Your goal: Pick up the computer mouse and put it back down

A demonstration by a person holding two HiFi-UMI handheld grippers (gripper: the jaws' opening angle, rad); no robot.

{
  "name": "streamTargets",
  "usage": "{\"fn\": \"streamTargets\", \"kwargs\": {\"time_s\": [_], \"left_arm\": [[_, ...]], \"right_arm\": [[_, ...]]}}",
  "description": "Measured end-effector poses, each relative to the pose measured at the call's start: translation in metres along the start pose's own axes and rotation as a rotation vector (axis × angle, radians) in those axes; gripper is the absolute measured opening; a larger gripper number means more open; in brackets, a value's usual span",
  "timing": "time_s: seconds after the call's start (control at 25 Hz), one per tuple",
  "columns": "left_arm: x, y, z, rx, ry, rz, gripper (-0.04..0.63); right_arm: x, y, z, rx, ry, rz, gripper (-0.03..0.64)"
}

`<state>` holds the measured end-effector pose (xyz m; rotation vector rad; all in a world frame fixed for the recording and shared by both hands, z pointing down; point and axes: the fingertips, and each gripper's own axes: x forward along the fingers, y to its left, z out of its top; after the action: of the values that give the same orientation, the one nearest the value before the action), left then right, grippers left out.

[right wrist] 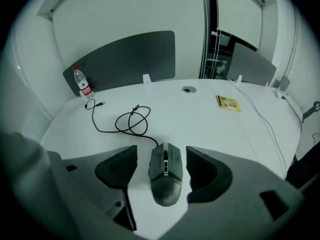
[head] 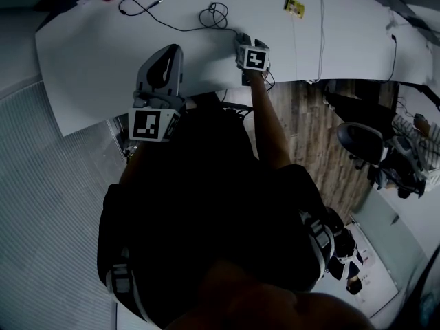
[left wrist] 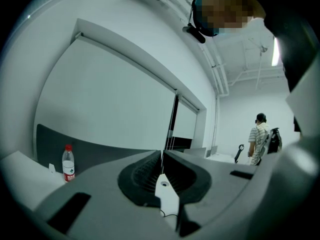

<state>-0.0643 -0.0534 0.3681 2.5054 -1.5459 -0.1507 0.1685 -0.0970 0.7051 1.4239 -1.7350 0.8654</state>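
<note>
Dim, cool light throughout; the head view is darkest, only the desk (head: 89,47) bright. Both gripper views bend strongly at the edges, with black corners. A ceiling lamp (left wrist: 275,51) glares white.

A white desk (right wrist: 200,111) carries a red-capped water bottle (right wrist: 82,85) at its far left corner. On the desk's right part lies a yellow card (right wrist: 228,103), perhaps a label, near a thin white cable (right wrist: 260,118). A dark panel (right wrist: 125,56) stands behind the desk; a black office chair (head: 361,143) stands near its right end.
</note>
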Motion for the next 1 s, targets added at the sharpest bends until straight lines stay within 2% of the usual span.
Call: {"fn": "streamTargets", "kwargs": {"time_s": [0.24, 0.4, 0.72, 0.88, 1.0], "left_arm": [[-0.002, -0.007, 0.007, 0.013, -0.029, -0.028, 0.011], [-0.003, -0.009, 0.007, 0.011, -0.018, -0.037, 0.01], [-0.006, -0.01, 0.014, 0.029, -0.025, -0.044, 0.011], [-0.007, -0.011, 0.012, 0.02, -0.016, -0.044, 0.011], [-0.009, -0.011, 0.012, 0.026, -0.035, -0.047, 0.011]], "right_arm": [[-0.016, -0.007, 0.005, 0.037, -0.062, -0.03, 0.23], [-0.032, -0.007, 0.006, 0.055, -0.077, -0.043, 0.198], [-0.082, 0.004, 0.034, 0.092, -0.218, -0.057, 0.081], [-0.11, 0.007, 0.053, 0.119, -0.324, -0.06, 0.019], [-0.135, 0.013, 0.063, 0.121, -0.388, -0.053, 0.003]]}}
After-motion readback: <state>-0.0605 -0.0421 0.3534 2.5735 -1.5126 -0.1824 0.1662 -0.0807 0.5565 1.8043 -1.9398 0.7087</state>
